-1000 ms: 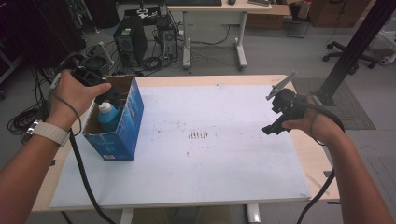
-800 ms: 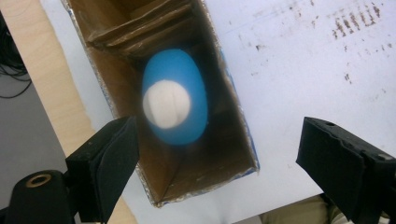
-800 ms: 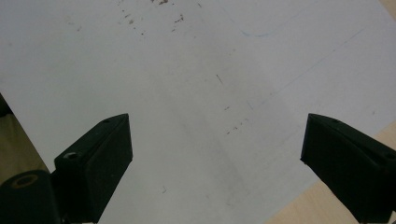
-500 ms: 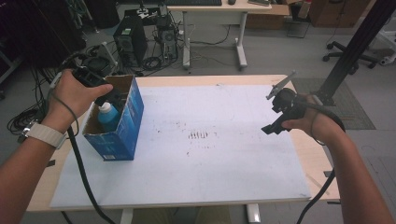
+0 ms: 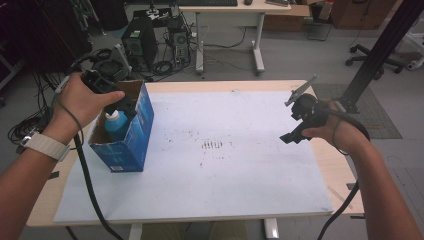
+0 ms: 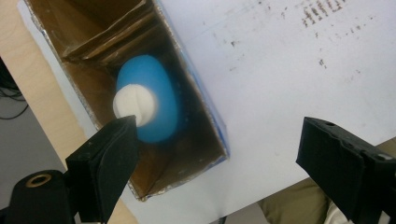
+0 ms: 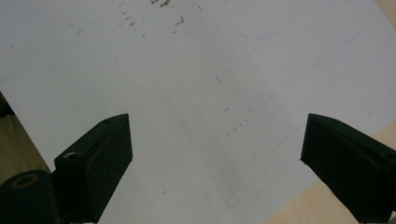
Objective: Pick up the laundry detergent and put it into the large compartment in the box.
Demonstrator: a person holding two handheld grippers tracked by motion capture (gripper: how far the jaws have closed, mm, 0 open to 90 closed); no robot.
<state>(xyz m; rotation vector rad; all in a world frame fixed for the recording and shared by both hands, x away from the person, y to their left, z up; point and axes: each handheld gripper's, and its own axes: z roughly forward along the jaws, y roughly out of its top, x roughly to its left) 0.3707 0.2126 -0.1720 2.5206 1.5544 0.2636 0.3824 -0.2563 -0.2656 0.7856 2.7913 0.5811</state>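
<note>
Little has moved since the earlier frames: the left hand-held gripper (image 5: pixel 125 106) still hovers over the open top of the blue box (image 5: pixel 134 135), perhaps a touch lower and nearer the bottle, and the right hand-held gripper (image 5: pixel 300 125) stays where it was, held above the right part of the table (image 5: pixel 250 86).

The box stands upright near the table's left edge on the white sheet (image 5: pixel 225 175) that covers most of the tabletop. Inside it stands a blue bottle (image 5: pixel 117 125) with a white cap (image 5: pixel 114 114) – in the left gripper view the bottle (image 6: pixel 149 100) is seen from above, its cap (image 6: pixel 135 102) close to the tip of one jaw, and it sits between the cardboard walls of the box (image 6: pixel 205 116). The left hand-held gripper (image 6: pixel 219 154) has its jaws spread wide, nothing between them; one jaw lies over the box interior, the other out over the white sheet beyond the box wall.

The right hand-held gripper (image 7: pixel 217 154) is likewise wide open and holds nothing – its view looks down on the white sheet (image 7: pixel 196 84), marked with a few dark specks and faint lines, with the wooden table edge at the corner. The two grippers are well apart.
</note>
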